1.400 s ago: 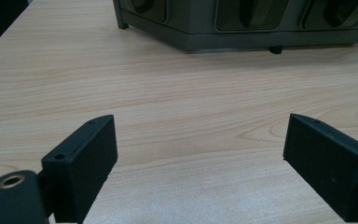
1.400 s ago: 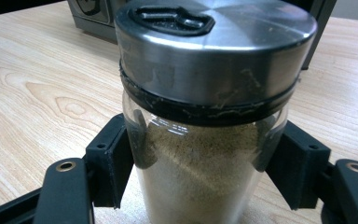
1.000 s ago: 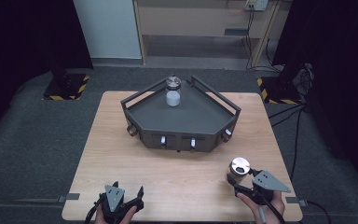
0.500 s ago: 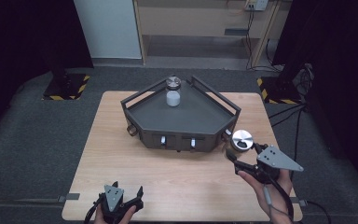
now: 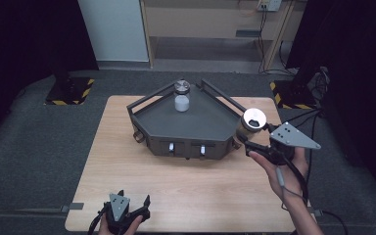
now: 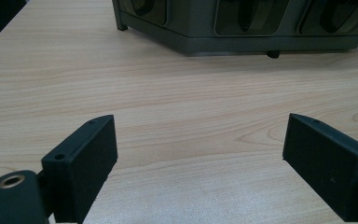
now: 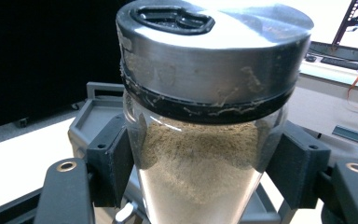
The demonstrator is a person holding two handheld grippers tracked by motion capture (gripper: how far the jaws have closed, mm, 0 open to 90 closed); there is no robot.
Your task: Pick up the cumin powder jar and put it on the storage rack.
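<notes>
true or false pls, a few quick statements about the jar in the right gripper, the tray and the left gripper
1. The right gripper is shut on a spice jar with a metal lid. True.
2. The spice jar is empty. False: the right gripper view shows brownish powder filling it.
3. The left gripper holds a second jar. False: its jaws stand wide open over bare wooden table.
4. A white-filled jar stands upright in the dark tray, near its far corner. True.
5. The held jar rests on the tray floor. False: it is at the tray's right edge, outside the rim.
</notes>
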